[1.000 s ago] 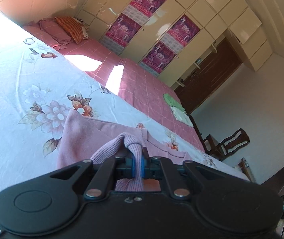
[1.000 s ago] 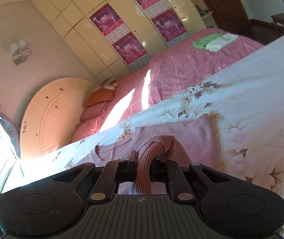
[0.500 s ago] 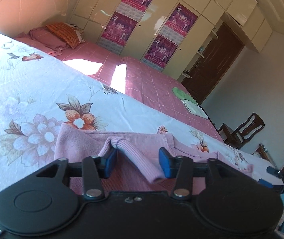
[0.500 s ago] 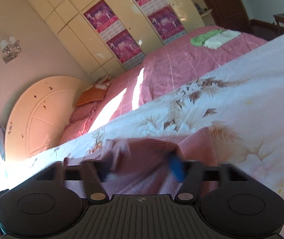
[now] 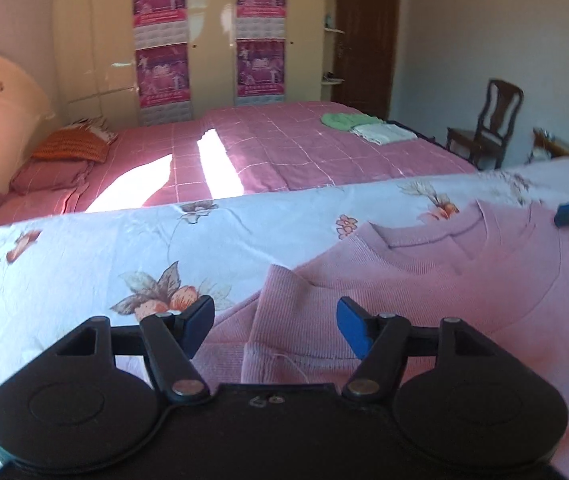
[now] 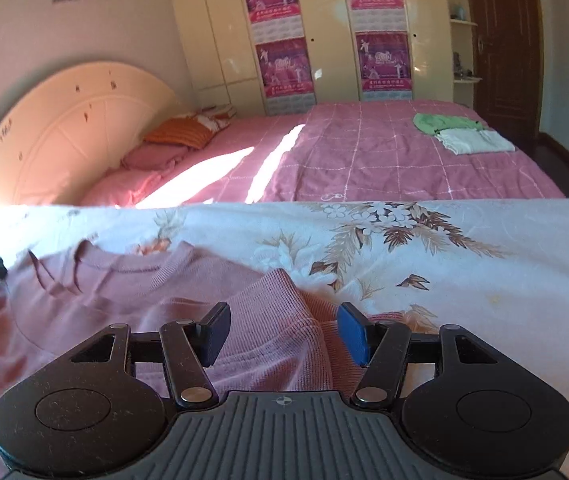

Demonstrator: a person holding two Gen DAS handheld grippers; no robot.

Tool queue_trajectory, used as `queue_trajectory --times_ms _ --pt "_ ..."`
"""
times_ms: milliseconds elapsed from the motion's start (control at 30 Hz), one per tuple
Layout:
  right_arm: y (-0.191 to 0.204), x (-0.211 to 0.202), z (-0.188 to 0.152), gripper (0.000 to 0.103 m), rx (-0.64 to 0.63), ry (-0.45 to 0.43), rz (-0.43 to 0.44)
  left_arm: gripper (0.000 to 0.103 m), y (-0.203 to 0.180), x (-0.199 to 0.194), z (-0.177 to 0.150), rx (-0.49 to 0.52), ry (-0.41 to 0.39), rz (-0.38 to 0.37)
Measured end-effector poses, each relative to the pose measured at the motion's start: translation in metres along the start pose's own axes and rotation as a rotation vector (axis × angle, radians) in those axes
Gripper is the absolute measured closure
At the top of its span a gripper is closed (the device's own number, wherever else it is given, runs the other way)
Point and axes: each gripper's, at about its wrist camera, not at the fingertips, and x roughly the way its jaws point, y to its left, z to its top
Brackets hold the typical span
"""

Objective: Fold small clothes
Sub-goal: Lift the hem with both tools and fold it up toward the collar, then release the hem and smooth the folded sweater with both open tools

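While floral sheet (image 5: 84, 264) spreads bare left of the left gripper (image 5: 275, 330) and right of the right gripper (image 6: 284, 332), the pink sweater (image 5: 424, 280) lies flat between them near the sheet's far edge, sleeves folded inward, neckline facing the pink bed (image 6: 364, 160). Both grippers hover spread apart, holding nothing.

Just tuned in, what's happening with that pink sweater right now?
A person is folding the pink sweater on the floral sheet with two handheld tongs. Both the left tongs and the right tongs are open, holding nothing. Each hovers over a sleeve folded onto the sweater's body.
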Motion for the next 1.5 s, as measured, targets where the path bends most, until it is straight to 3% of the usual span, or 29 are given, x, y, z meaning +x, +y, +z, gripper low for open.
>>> queue_trajectory --times_ms 67,100,133,167,200,267,300,333,400,467,700,800,900,1033,1067,1100,1133,1167,1200,1267,1300,1367,1433,1500 --pt "0.006 0.017 -0.006 0.045 -0.068 0.037 -0.024 0.044 -0.010 0.014 0.000 0.075 0.050 0.015" --pt "0.009 0.022 -0.008 0.062 -0.093 0.045 -0.019 0.053 -0.013 0.018 -0.001 0.093 0.058 0.010" --pt "0.010 0.023 -0.009 0.067 -0.110 0.043 -0.026 0.061 -0.015 0.018 -0.002 0.101 0.049 0.003" --pt "0.012 0.024 -0.010 0.079 -0.122 0.035 -0.036 0.092 -0.018 0.017 -0.005 0.111 0.036 0.009" --pt "0.012 0.022 -0.011 0.094 -0.131 0.021 -0.045 0.100 -0.020 0.014 -0.006 0.114 0.014 0.029" --pt "0.009 0.003 -0.012 0.094 -0.103 -0.099 -0.057 0.100 -0.004 -0.012 -0.013 -0.014 -0.164 0.025" --pt "0.000 -0.010 -0.011 0.094 -0.031 -0.163 -0.036 0.100 0.006 -0.019 -0.017 -0.099 -0.197 0.029" --pt "-0.009 -0.017 -0.011 0.094 0.047 -0.198 -0.024 0.100 0.021 -0.018 -0.020 -0.220 -0.190 0.038" --pt "-0.022 0.004 -0.015 0.094 0.114 -0.117 -0.047 0.100 0.039 -0.001 -0.031 -0.373 -0.124 0.044" --pt "-0.021 0.022 -0.016 0.094 0.122 -0.053 -0.067 0.100 0.034 0.009 -0.029 -0.354 -0.083 0.066" --pt "-0.020 0.010 -0.012 0.094 0.115 -0.105 -0.073 0.100 0.035 -0.004 -0.011 -0.287 -0.104 0.066" --pt "-0.017 0.016 -0.013 0.094 0.097 -0.071 -0.094 0.099 0.030 0.016 -0.015 -0.263 -0.022 0.086" --pt "-0.015 0.024 -0.018 0.094 0.087 -0.048 -0.109 0.099 0.029 0.020 -0.017 -0.276 -0.011 0.100" --pt "-0.017 0.027 -0.020 0.094 0.095 -0.039 -0.107 0.091 0.027 0.018 -0.018 -0.246 -0.013 0.097" --pt "-0.019 0.026 -0.019 0.092 0.099 -0.036 -0.099 0.074 0.027 0.016 -0.018 -0.247 -0.021 0.084" --pt "-0.018 0.023 -0.017 0.074 0.099 -0.041 -0.113 0.039 0.027 0.011 -0.018 -0.254 -0.025 0.097" --pt "-0.015 0.016 -0.016 0.061 0.084 -0.059 -0.137 0.022 0.025 0.004 -0.017 -0.255 -0.031 0.140" --pt "-0.008 0.004 -0.016 0.036 0.057 -0.102 -0.158 0.015 0.018 -0.009 -0.016 -0.239 -0.077 0.189" --pt "-0.001 -0.007 -0.016 0.034 0.024 -0.134 -0.136 0.018 0.009 -0.023 -0.014 -0.218 -0.129 0.187" --pt "0.019 -0.020 -0.018 0.039 -0.010 -0.151 -0.037 0.019 -0.019 -0.039 -0.009 -0.200 -0.162 0.072" --pt "0.033 -0.022 -0.019 0.059 -0.034 -0.146 0.014 0.021 -0.042 -0.043 -0.006 -0.173 -0.163 0.019" --pt "0.070 -0.018 -0.027 0.077 -0.093 -0.119 0.106 0.022 -0.088 -0.043 -0.008 -0.106 -0.164 -0.044" --pt "0.105 -0.011 -0.038 0.077 -0.150 -0.091 0.172 0.022 -0.124 -0.035 -0.016 -0.054 -0.135 -0.094" --pt "0.129 -0.002 -0.050 0.077 -0.215 -0.058 0.174 0.021 -0.147 -0.023 -0.028 0.004 -0.088 -0.083"
